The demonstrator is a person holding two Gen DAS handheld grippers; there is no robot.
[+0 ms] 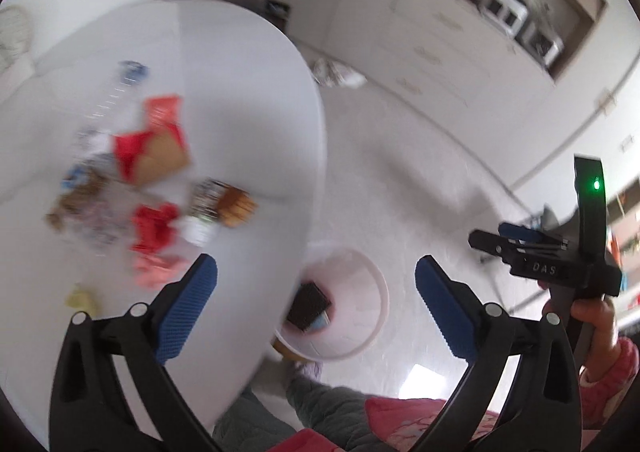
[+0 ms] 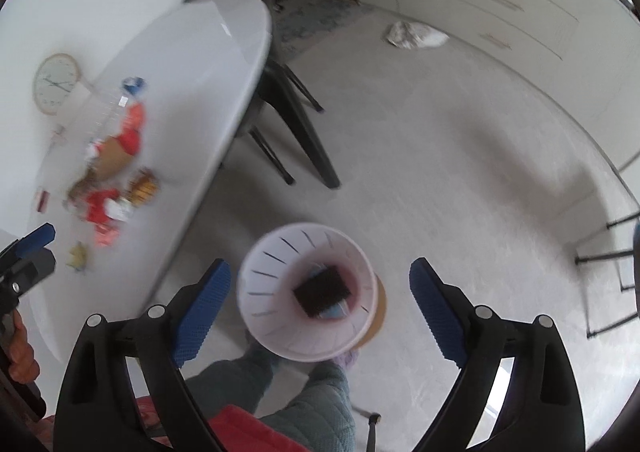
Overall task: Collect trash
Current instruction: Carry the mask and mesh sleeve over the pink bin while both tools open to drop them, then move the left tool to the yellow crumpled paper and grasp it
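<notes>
A blurred heap of trash (image 1: 156, 188) lies on the white round table (image 1: 248, 92): red wrappers, a red-and-brown carton (image 1: 160, 152), a clear bottle (image 1: 116, 92) with a blue cap, and a snack pack (image 1: 226, 202). My left gripper (image 1: 316, 304) hangs open and empty above the table's edge and the pale bin (image 1: 360, 328) on the floor. A dark square item (image 1: 308, 306) lies inside the bin. My right gripper (image 2: 320, 300) is open and empty straight over the bin (image 2: 268, 276), with the dark item (image 2: 322, 290) below. The trash heap (image 2: 108, 180) is to its left.
A black chair (image 2: 296, 124) stands under the table's (image 2: 208, 52) edge. A crumpled white bag (image 2: 416, 34) lies on the floor by the cabinets. A round clock (image 2: 56, 84) is at the table's far side. The person's legs (image 2: 320, 404) are just below the bin.
</notes>
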